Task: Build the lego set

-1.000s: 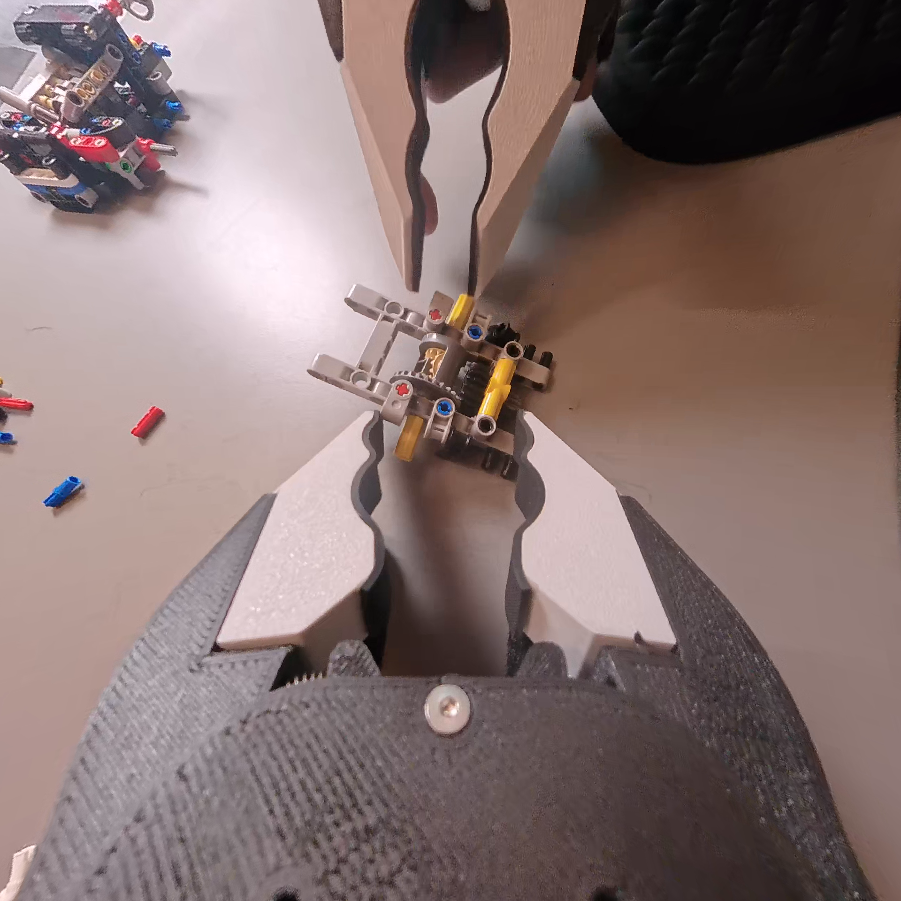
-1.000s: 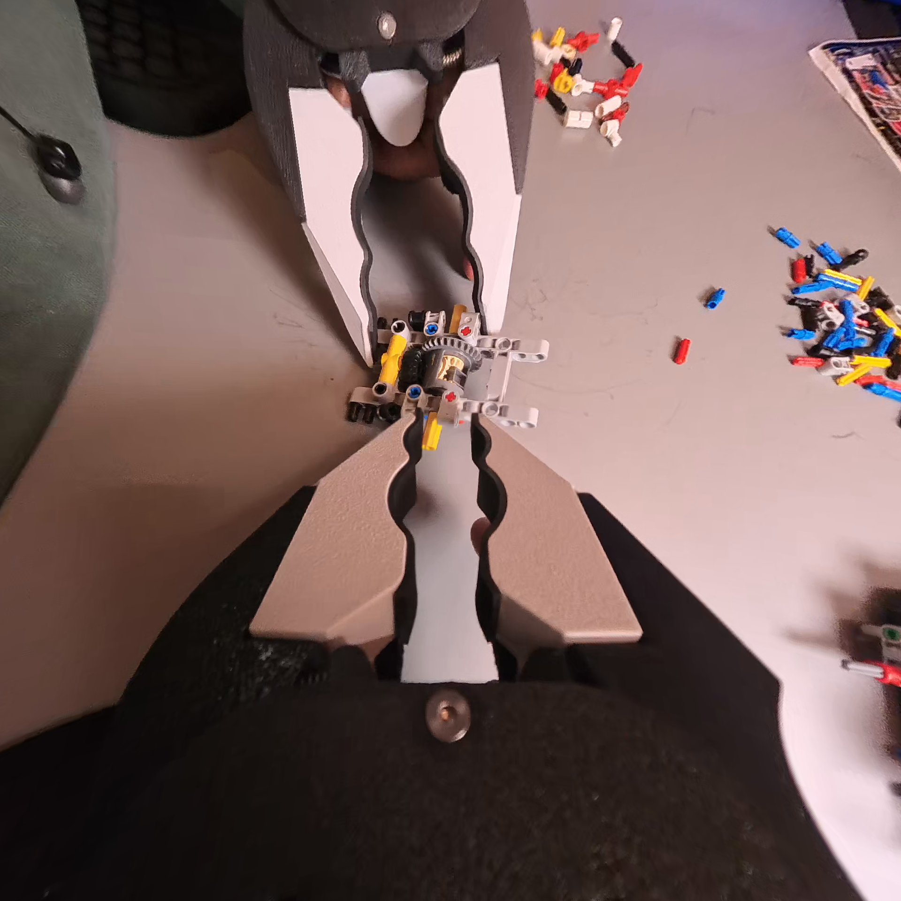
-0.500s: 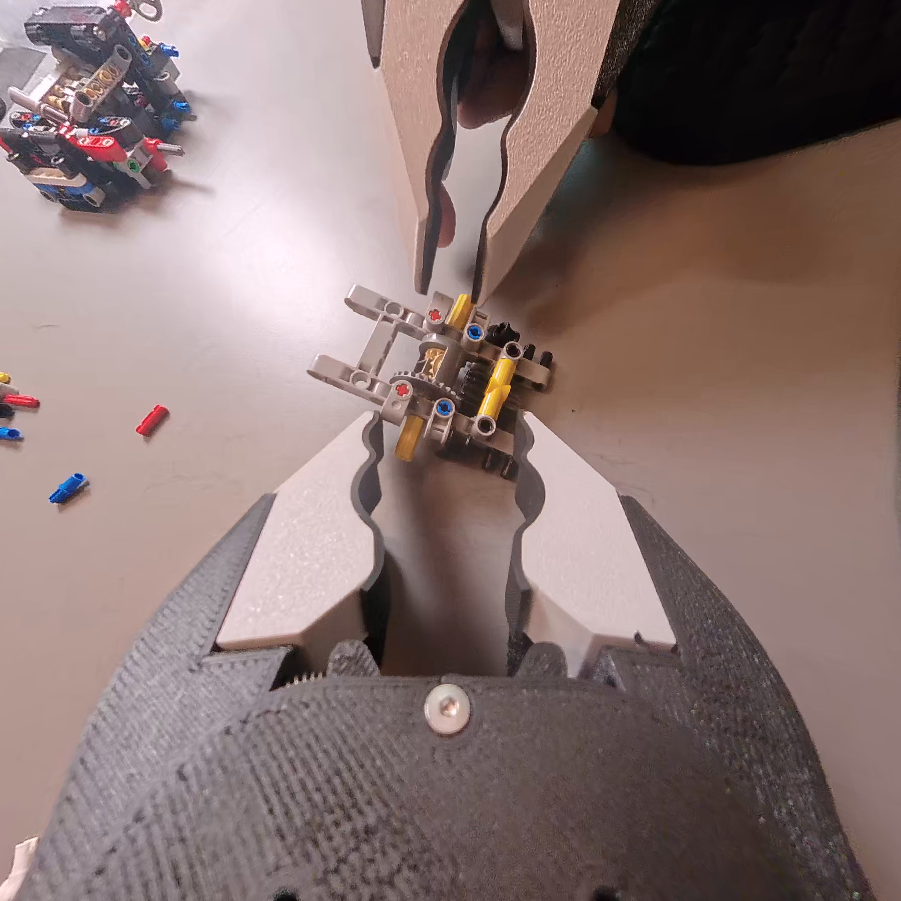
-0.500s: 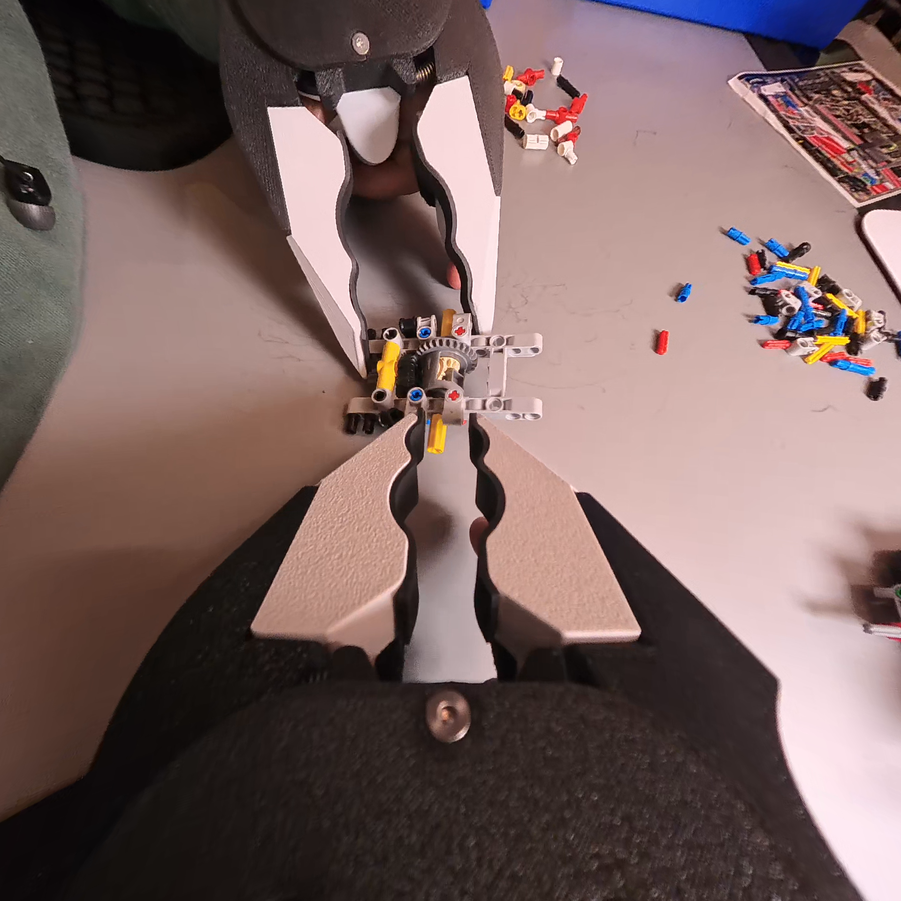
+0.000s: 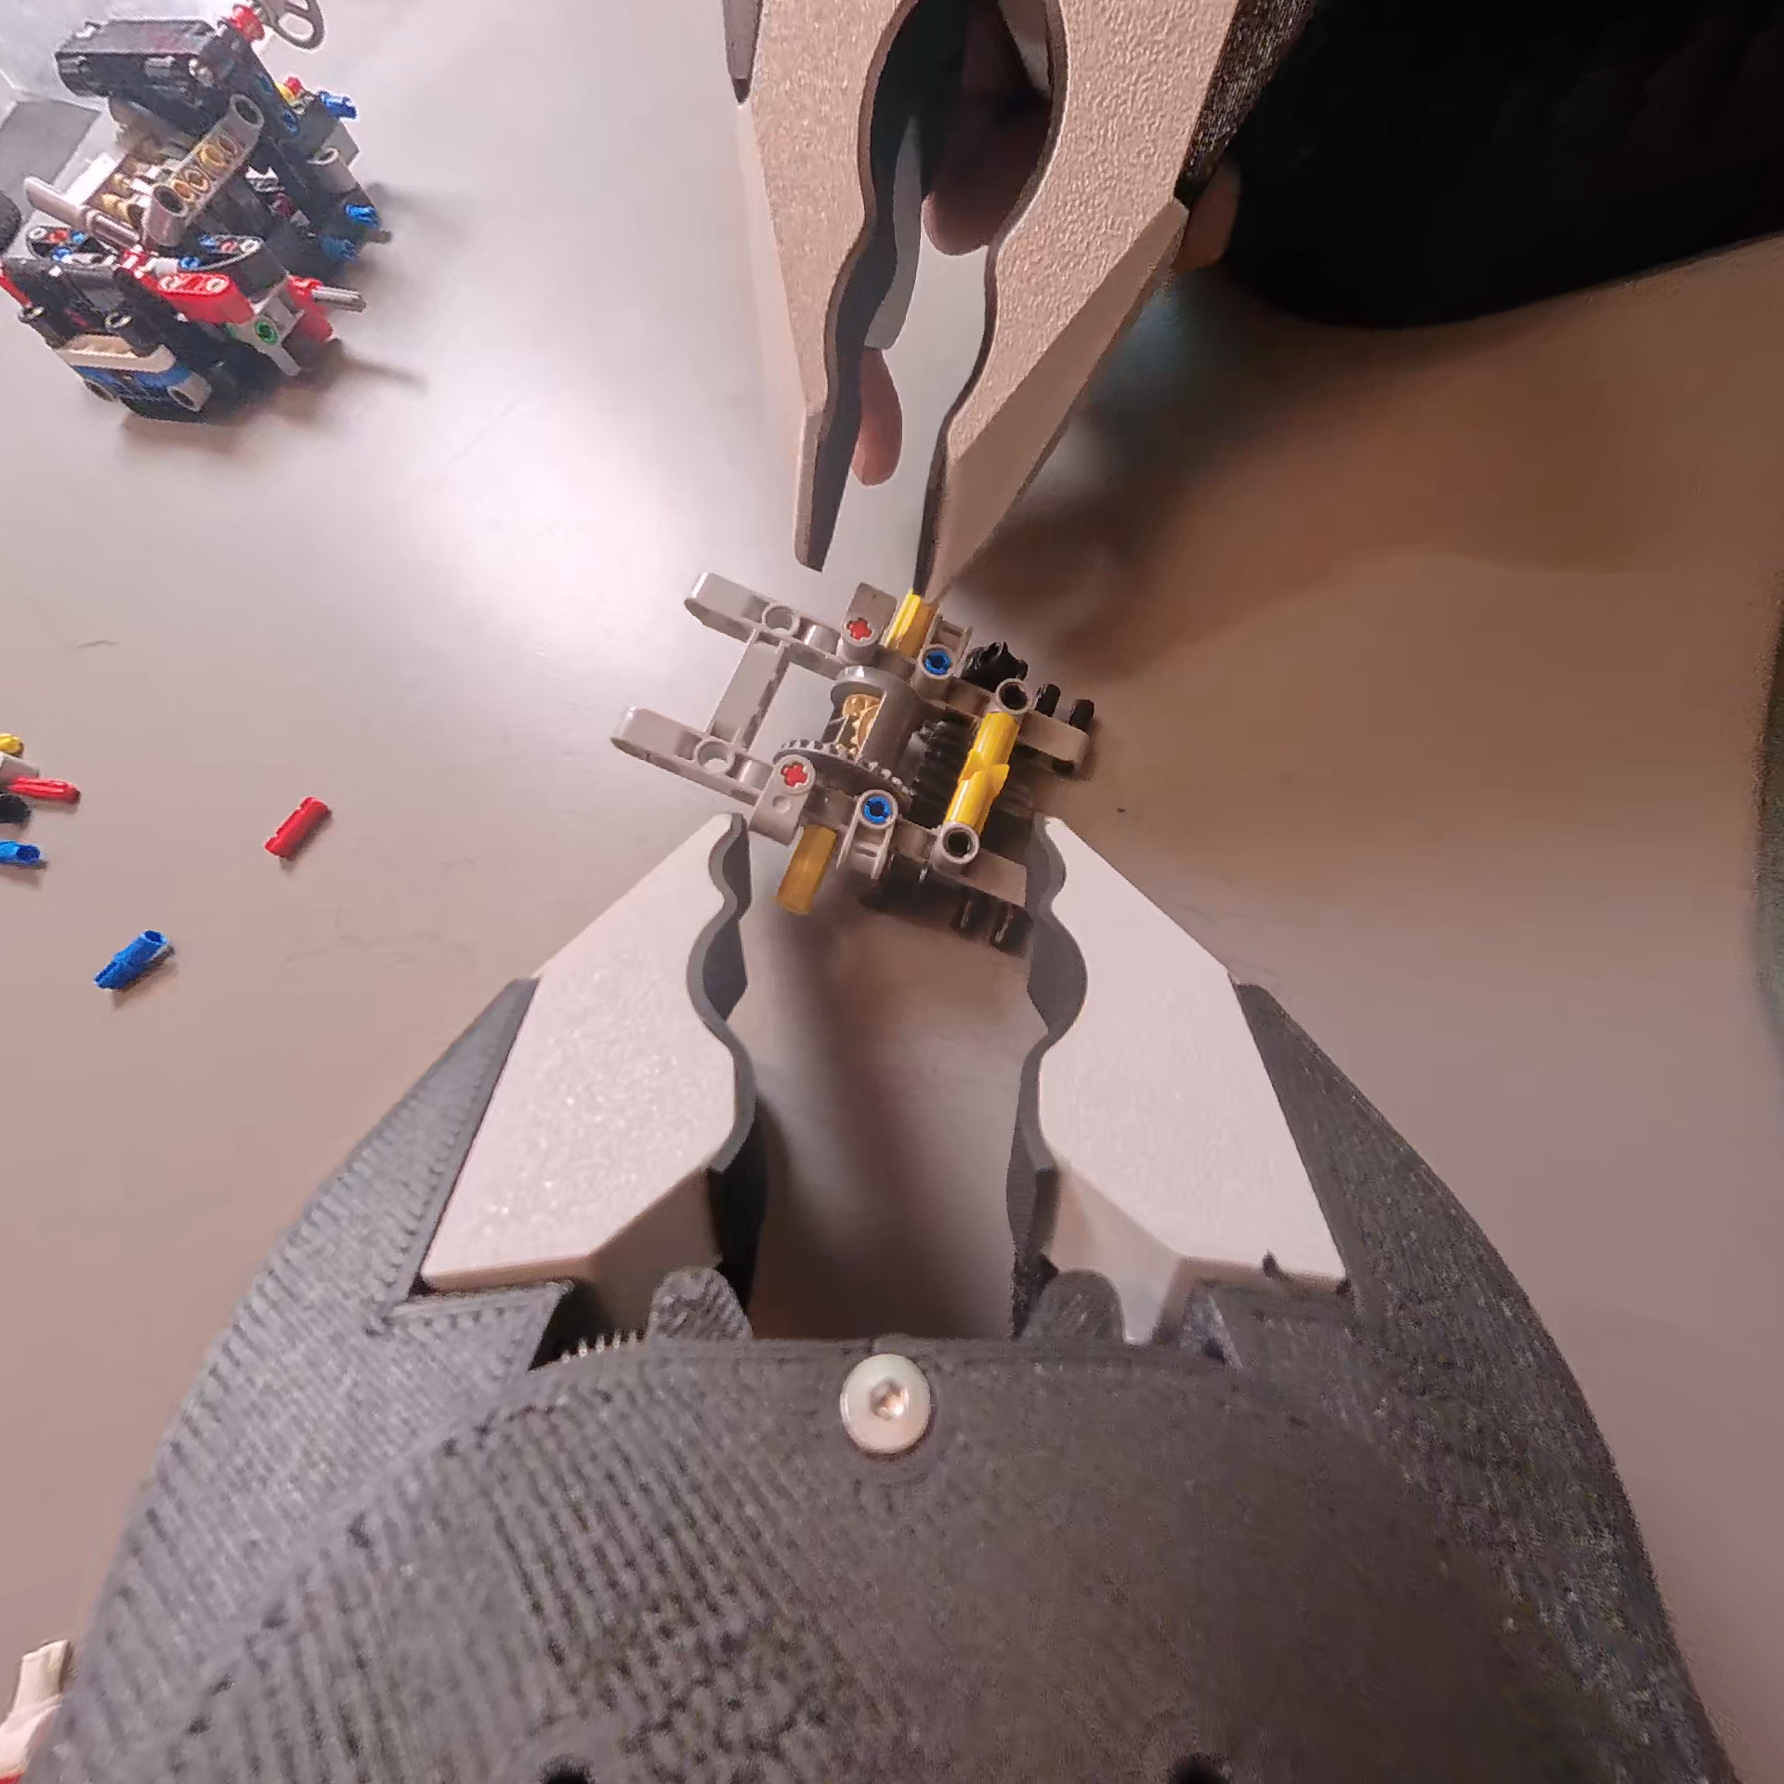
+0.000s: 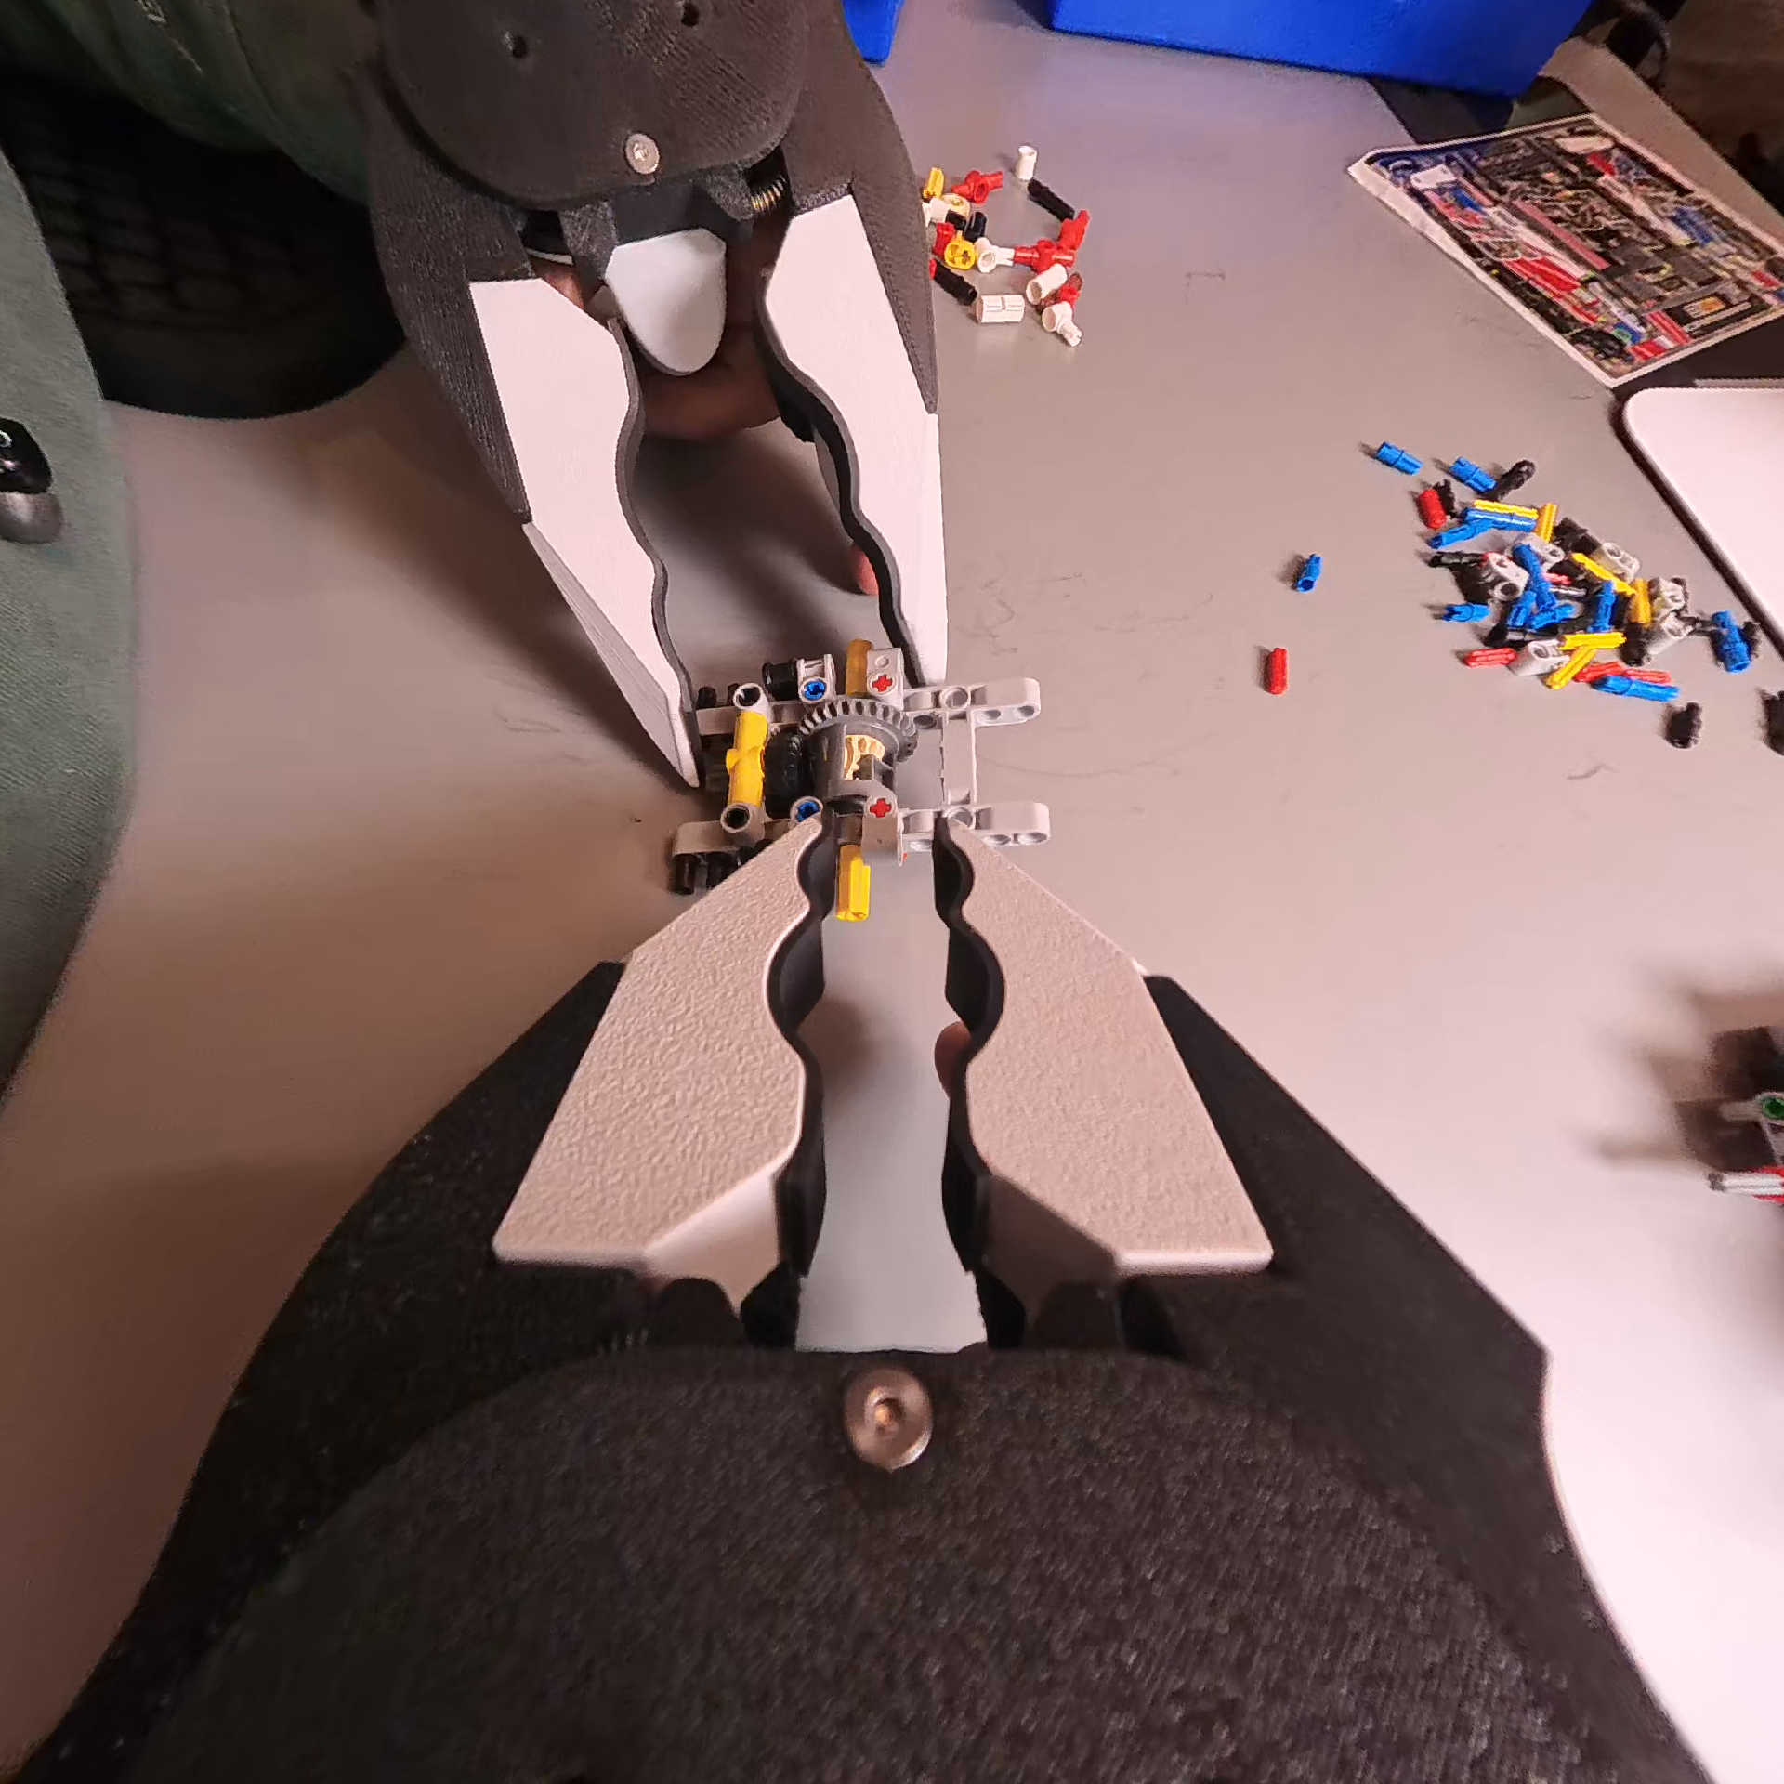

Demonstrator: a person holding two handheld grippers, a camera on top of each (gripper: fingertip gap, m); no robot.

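A small grey gear assembly (image 5: pixel 859 763) with yellow axles, black gears and an open grey frame lies on the table. It also shows in the right wrist view (image 6: pixel 850 753). My left gripper (image 5: pixel 888 838) has its jaws set wide, touching the near end of the assembly on both sides. It shows from the front in the right wrist view (image 6: pixel 809 719). My right gripper (image 6: pixel 880 832) is open a narrow gap, its tips on either side of a yellow axle end (image 6: pixel 851 883) without pinching it. In the left wrist view it (image 5: pixel 871 570) hangs just beyond the assembly.
A larger part-built model (image 5: pixel 174 222) stands far left. Loose red (image 5: pixel 297 827) and blue (image 5: pixel 133 959) pins lie nearby. In the right wrist view there are a pile of pins (image 6: pixel 1564 599), a red-and-white pile (image 6: pixel 1014 241), an instruction booklet (image 6: pixel 1583 232) and a blue bin (image 6: pixel 1303 29). The left gripper's tips are roughly 5 cm from the right gripper's. The larger part-built model (image 5: pixel 174 222) is about 25 cm from both grippers' fingertips.
My right gripper has pivoted about its tips, its back rising, so its view takes in more of the far table. Its gap is unchanged. The left gripper and the assembly have not moved.
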